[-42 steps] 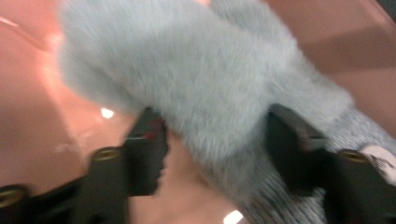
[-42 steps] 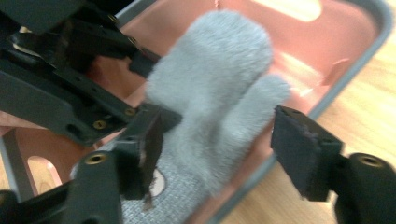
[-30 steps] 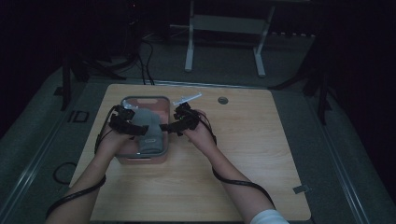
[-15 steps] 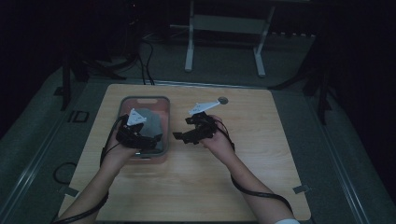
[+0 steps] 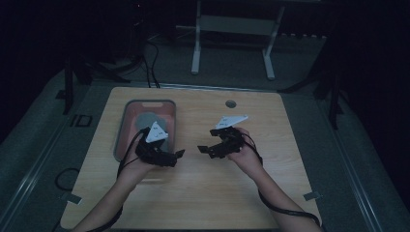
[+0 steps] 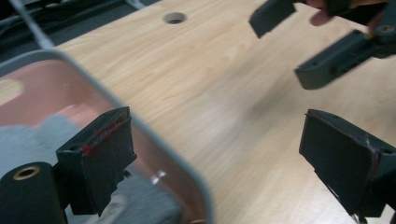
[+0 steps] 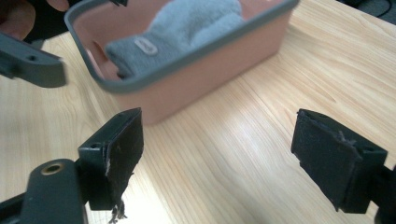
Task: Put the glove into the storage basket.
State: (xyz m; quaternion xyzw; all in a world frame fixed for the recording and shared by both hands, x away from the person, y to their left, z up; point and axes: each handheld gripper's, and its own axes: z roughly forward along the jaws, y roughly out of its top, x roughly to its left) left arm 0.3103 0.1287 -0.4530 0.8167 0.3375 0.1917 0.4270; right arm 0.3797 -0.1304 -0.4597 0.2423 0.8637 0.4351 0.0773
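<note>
Wood-topped table point(image 5: 203, 193) seen from above in a dim room: a pink bin point(image 5: 126, 126) with a grey rim sits on its left half, with a grey folded cloth point(image 5: 145, 120) lying inside, though the gloom makes its shape hard to read. The left gripper point(image 5: 175, 155) hangs at the bin's near right corner, the right gripper point(image 5: 205, 150) just right of it over bare wood, their tips facing each other and apart; neither holds anything. A small round hole point(image 5: 230, 104) marks the far edge of the table. From the left gripper view, the left gripper point(image 6: 224, 158) has its jaws spread wide, one over the bin's point(image 6: 154, 140) rim and the cloth point(image 6: 28, 135), the other over bare wood, with the right gripper point(image 6: 303, 42) farther off at the upper right. From the right gripper view, the right gripper point(image 7: 219, 154) also stands wide open above the table point(image 7: 243, 140), nothing between its pads; beyond it the bin point(image 7: 205, 79) holds the cloth point(image 7: 187, 28), a small tag showing on the fabric, and the left gripper's dark jaw juts in at the far left.
</note>
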